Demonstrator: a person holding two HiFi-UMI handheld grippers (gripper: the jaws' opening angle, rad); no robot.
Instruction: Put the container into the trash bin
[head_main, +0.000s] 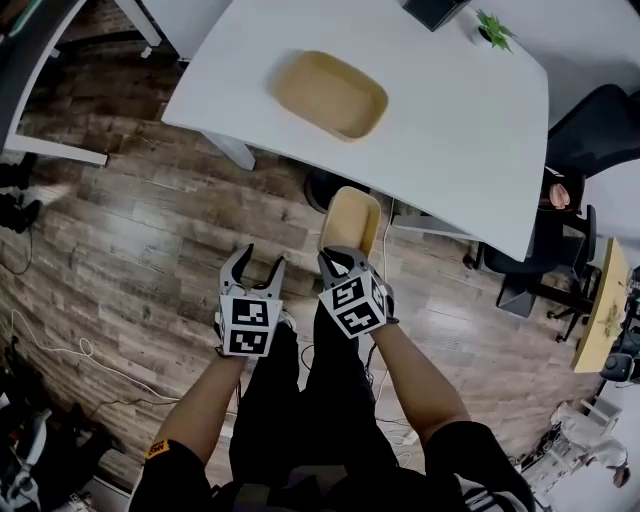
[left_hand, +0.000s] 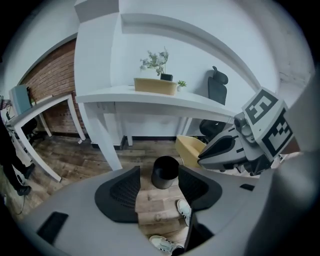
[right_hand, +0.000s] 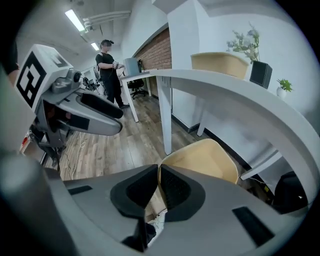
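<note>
Head view: the right hand-held gripper pinches the near short rim of the tan container, which hangs over the wooden floor just beside the dark trash bin below the white surface. Its long axis runs away from the person, hollow side up. The left hand-held gripper is spread and empty.

Left gripper view: spread jaws frame the trash bin on the floor, with the container to its right.

Right gripper view: the pads are pressed onto the container's thin rim. It looks light, stiff and thin-walled, so a rim pinch should do, though it may tip
</note>
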